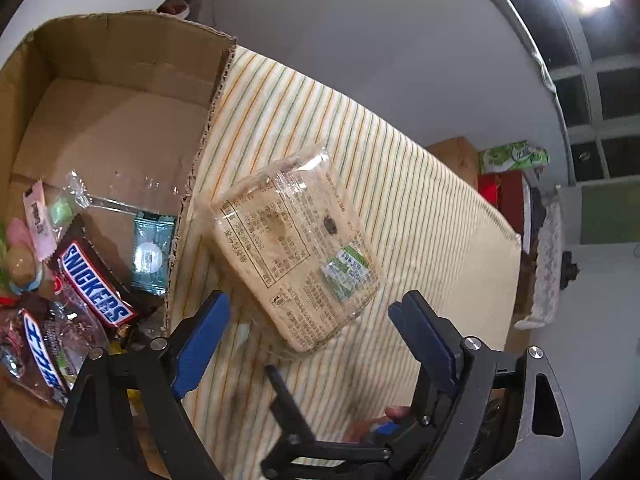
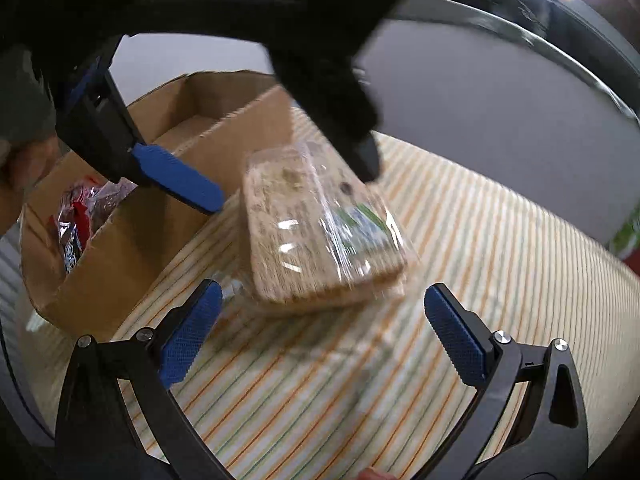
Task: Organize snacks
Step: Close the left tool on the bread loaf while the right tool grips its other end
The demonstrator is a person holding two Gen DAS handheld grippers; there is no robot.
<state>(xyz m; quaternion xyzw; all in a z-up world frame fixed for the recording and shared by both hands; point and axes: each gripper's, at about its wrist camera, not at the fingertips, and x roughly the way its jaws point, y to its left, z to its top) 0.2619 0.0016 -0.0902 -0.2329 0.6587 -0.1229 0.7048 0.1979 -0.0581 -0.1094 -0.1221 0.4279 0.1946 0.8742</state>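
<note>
Both the left gripper (image 1: 308, 308) and right gripper (image 2: 322, 304) gape empty over the wrapped cracker pack (image 1: 296, 256), lying on the striped cloth (image 1: 420, 220) beside the cardboard box (image 1: 120, 92); light, slippery, probably brittle, best pinched across its narrow sides.

Orange-green striped cloth (image 1: 400, 208), brown box (image 1: 120, 80)
</note>
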